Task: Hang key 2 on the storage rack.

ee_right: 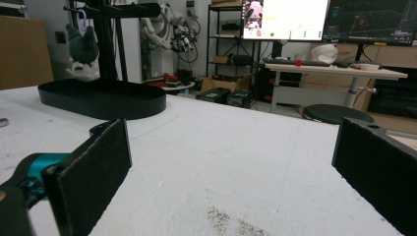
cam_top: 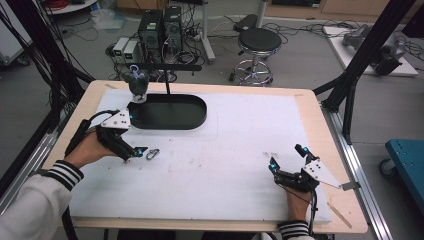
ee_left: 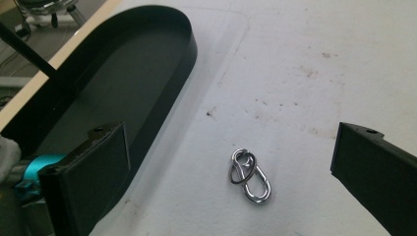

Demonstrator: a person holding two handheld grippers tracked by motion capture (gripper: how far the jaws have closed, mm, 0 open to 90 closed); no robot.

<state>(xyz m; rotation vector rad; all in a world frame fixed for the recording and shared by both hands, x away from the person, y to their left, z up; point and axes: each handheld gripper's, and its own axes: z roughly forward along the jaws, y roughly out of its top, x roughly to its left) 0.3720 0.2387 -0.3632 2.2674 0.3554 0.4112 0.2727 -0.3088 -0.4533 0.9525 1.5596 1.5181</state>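
Observation:
A small silver carabiner with a ring (cam_top: 152,154) (ee_left: 251,176) lies flat on the white foam sheet (cam_top: 235,145). My left gripper (cam_top: 137,133) (ee_left: 231,140) hovers open just left of it, and the clip sits between and slightly ahead of the jaws, untouched. A black oval tray (cam_top: 197,122) (ee_left: 123,73) (ee_right: 103,101) lies beyond the clip. A post on it carries a crossbar (cam_top: 165,66) with a grey plush toy (cam_top: 137,86) (ee_right: 82,49) hanging from it. My right gripper (cam_top: 286,156) (ee_right: 231,132) rests open and holds nothing near the front right of the sheet.
The wooden table edge (cam_top: 320,115) frames the foam. Behind the table stand a black stool (cam_top: 258,42) and computer towers (cam_top: 160,27). Black frame struts (cam_top: 360,60) rise at the right, with a blue cart (cam_top: 407,155) beyond. A desk with monitors (ee_right: 295,19) stands far off.

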